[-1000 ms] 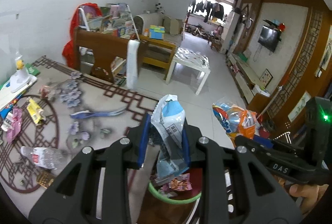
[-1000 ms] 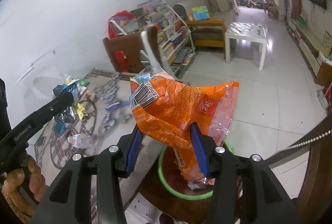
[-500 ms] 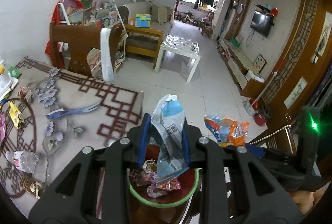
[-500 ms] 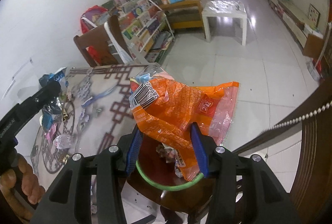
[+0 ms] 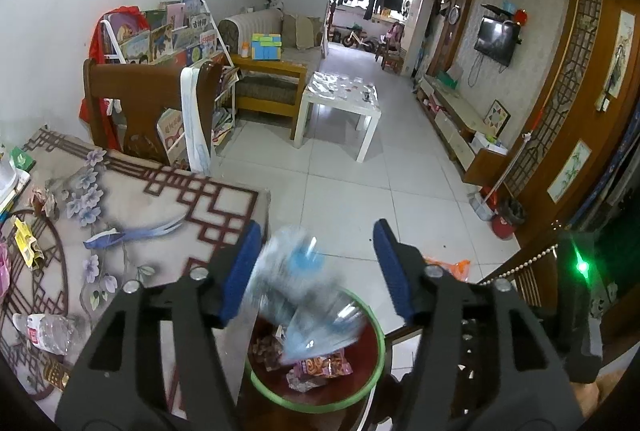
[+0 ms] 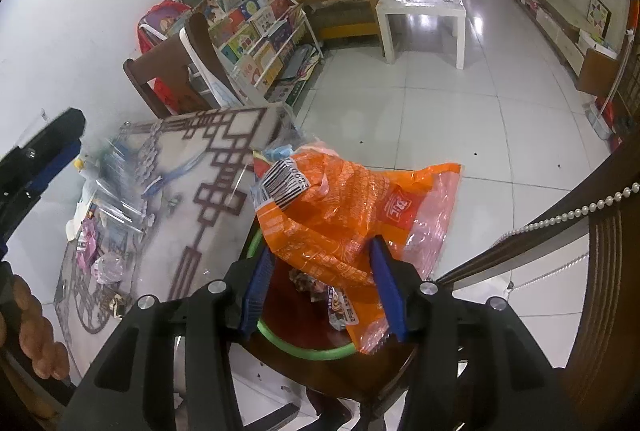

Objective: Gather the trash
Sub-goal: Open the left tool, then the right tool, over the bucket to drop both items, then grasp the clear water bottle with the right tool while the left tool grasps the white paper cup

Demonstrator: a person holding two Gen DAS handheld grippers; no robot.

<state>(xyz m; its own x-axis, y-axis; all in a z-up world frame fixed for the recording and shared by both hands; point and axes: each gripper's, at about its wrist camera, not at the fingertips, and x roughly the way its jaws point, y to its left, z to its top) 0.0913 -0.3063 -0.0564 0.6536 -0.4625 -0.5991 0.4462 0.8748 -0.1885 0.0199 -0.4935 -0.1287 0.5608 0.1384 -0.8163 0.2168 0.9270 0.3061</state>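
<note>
My left gripper (image 5: 318, 271) is open above a round bin with a green rim (image 5: 376, 371). A blue and white wrapper (image 5: 304, 295) is blurred between the jaws, free of both pads, dropping toward the bin. Wrappers (image 5: 320, 367) lie inside the bin. My right gripper (image 6: 320, 279) is shut on an orange plastic bag (image 6: 340, 215) and holds it over the same bin (image 6: 304, 353). The left gripper's finger (image 6: 44, 147) shows at the left edge of the right wrist view.
A table with a patterned cloth (image 5: 132, 199) sits left of the bin, with a plastic bottle (image 5: 44, 331), a yellow wrapper (image 5: 26, 243) and other litter. A wooden chair (image 5: 148, 103), a bookshelf (image 5: 168, 31) and a white side table (image 5: 340, 103) stand beyond. A dark wooden rail with beads (image 6: 560, 231) is at right.
My left gripper opened and let go of the blue and white wrapper, which is falling toward the bin. Both grippers moved over the bin. The right still grips the orange bag.
</note>
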